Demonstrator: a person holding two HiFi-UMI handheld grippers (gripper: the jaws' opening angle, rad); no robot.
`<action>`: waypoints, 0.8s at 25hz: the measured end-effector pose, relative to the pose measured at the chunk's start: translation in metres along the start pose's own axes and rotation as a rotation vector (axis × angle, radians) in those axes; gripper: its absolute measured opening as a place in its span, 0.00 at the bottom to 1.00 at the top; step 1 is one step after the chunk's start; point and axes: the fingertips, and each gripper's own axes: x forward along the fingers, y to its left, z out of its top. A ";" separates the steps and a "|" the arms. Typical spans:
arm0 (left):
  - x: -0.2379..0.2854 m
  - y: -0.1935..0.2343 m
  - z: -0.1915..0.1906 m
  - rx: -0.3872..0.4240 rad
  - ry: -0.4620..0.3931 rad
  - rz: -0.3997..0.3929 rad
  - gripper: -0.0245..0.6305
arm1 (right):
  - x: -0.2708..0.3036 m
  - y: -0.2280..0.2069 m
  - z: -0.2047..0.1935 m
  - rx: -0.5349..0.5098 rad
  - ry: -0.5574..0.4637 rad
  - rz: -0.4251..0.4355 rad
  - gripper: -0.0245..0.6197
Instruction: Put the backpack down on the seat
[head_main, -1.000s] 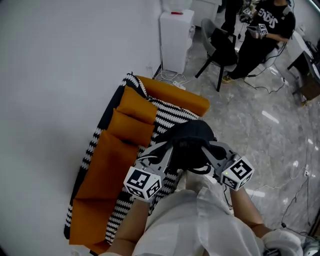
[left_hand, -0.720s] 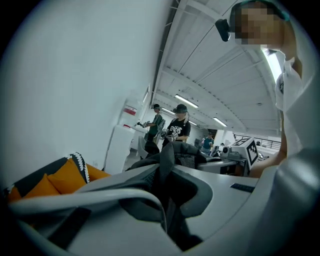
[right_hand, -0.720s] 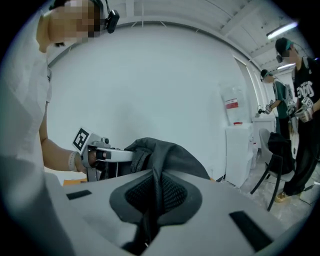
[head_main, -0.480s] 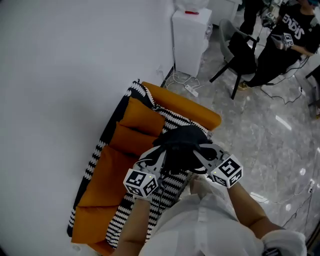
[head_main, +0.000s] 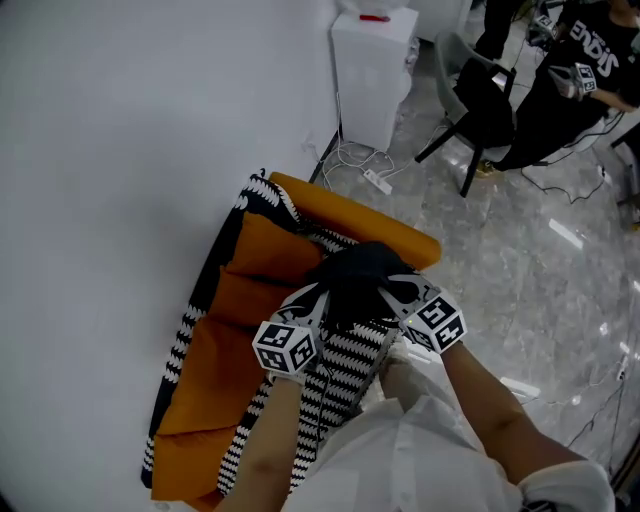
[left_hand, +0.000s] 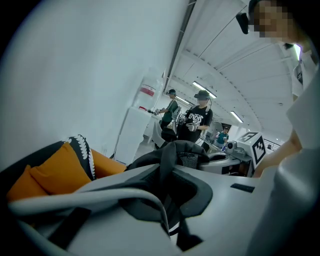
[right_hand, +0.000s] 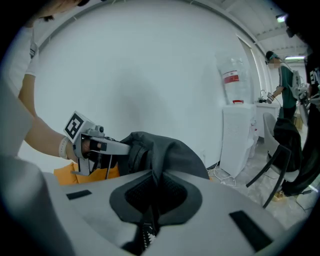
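Pinching black backpack (head_main: 360, 278) fabric: left tongs (head_main: 319, 298), right tongs (head_main: 394, 292) both pressed tight, over orange seat (head_main: 225, 335).

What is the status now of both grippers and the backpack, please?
Shut on black backpack: left hand-held gripper, right hand-held gripper. Backpack over orange sofa, not yet released. Orange cushion beside it.

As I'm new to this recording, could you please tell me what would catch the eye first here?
A black backpack is pinched between the left tongs and right tongs, mid-frame in the head view. Below it lies an orange sofa with a black-and-white striped throw, against the white wall.
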 end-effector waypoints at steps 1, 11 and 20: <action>0.007 0.005 -0.003 -0.005 0.009 0.004 0.10 | 0.006 -0.007 -0.004 0.005 0.011 -0.007 0.07; 0.056 0.038 -0.059 -0.089 0.143 0.027 0.10 | 0.048 -0.043 -0.067 0.095 0.166 -0.041 0.07; 0.068 0.033 -0.067 -0.094 0.146 0.051 0.10 | 0.047 -0.055 -0.081 0.139 0.184 -0.055 0.07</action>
